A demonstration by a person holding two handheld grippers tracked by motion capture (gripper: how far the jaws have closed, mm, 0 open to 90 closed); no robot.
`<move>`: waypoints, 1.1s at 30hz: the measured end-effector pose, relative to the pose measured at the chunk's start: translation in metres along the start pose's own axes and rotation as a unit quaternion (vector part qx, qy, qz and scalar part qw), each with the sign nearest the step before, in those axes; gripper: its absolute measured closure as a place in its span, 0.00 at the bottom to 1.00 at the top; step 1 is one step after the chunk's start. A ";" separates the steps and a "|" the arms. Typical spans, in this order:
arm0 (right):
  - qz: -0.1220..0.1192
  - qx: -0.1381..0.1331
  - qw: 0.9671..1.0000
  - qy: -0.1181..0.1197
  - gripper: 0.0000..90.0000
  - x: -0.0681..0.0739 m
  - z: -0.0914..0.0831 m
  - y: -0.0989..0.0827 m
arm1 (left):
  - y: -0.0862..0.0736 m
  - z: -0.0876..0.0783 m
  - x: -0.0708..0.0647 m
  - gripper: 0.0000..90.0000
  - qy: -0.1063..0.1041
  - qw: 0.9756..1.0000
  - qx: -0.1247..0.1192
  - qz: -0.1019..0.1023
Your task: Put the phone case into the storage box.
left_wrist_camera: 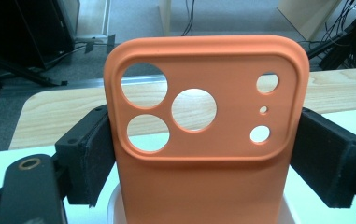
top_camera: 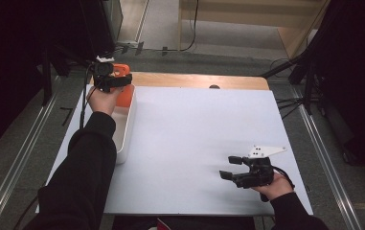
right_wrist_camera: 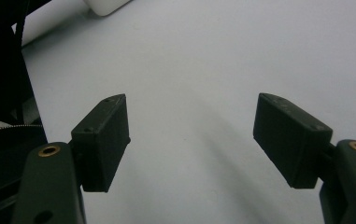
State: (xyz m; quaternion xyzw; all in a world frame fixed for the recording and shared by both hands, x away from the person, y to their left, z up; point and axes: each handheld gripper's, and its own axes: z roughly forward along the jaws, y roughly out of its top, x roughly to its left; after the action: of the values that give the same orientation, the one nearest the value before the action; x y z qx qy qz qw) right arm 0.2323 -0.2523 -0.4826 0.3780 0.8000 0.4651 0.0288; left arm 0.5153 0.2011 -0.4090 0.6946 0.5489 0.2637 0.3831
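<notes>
No readable text, label, brand or number anywhere: none on the orange phone case [left_wrist_camera: 203, 140], white bin [top_camera: 124, 129] or table [top_camera: 194, 143].

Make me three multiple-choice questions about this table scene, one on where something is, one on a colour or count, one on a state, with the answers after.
1. Where is the white bin?
A. at the table's left edge
B. at its right edge
C. on the floor

2. What colour is the phone case?
A. blue
B. orange
C. green

3. How is the right gripper?
A. shut on the case
B. shut on nothing
C. open

Answers: 1 A, the high view shows it beside the left forearm; 2 B, plain in the left gripper view, where the left gripper clamps it; 3 C, its jaws stand apart over the bare white sheet.
</notes>
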 end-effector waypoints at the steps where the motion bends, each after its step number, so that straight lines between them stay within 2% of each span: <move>1: 0.000 0.000 1.000 0.000 0.29 0.000 0.000 0.000 | -0.001 0.001 0.000 0.17 0.000 1.000 0.000 -0.001; 17: -0.001 -0.002 1.000 0.001 0.29 0.000 0.000 0.000 | -0.005 0.004 0.000 0.17 -0.003 1.000 0.008 -0.004; 23: 0.001 -0.001 1.000 0.001 0.29 0.000 0.000 0.000 | -0.006 0.006 -0.001 0.16 -0.002 1.000 0.020 -0.001; 33: 0.000 -0.003 1.000 0.000 0.29 0.000 0.000 0.000 | -0.007 0.006 -0.002 0.16 0.002 1.000 0.025 0.005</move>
State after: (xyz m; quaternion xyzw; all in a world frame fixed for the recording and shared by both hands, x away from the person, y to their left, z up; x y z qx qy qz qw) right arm 0.2324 -0.2525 -0.4820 0.3779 0.7984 0.4678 0.0298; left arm 0.5160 0.1984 -0.4179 0.7063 0.5523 0.2531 0.3634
